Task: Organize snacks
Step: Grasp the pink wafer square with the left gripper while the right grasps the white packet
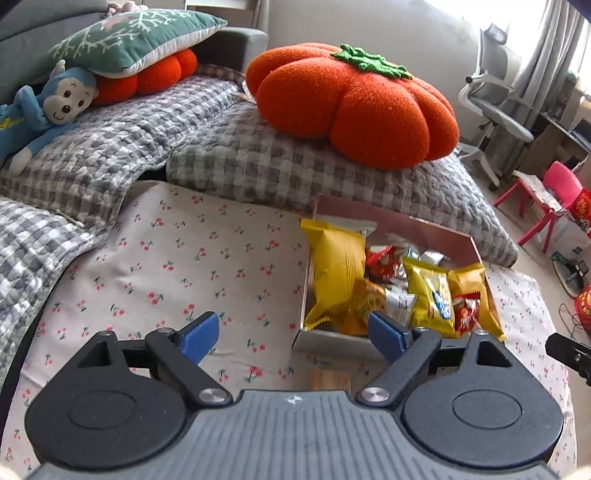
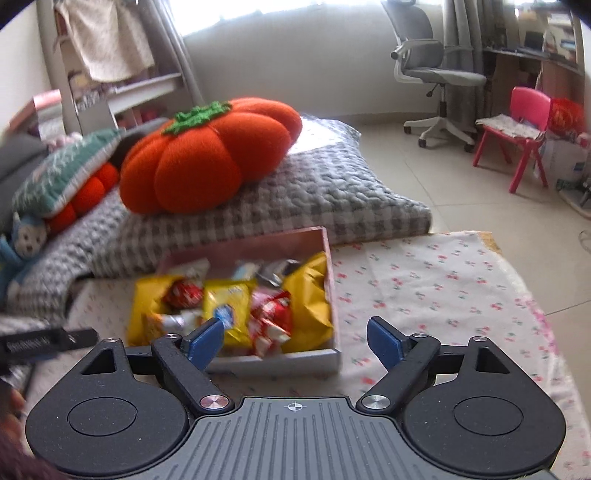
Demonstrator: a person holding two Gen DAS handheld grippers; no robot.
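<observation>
Left gripper: jaws wide apart, nothing btwn them, over the cherry-print cloth just left of the box
Right gripper: jaws spread wide, empty, above box's near right corner
Box: shallow, pinkish walls, sits on cloth beside grey checked quilt
Snacks: yellow, red & silver packets piled inside box
Bkgd: orange pumpkin cushion on quilt

Daylight floods in from my one o'clock through the overexposed curtained window, blown out to white. Shadows on the cherry-print cloth stay soft. My right view smears the pink cardboard box of yellow and red snack packets with motion blur. Both views bow strongly at the edges, with dark corners.
</observation>
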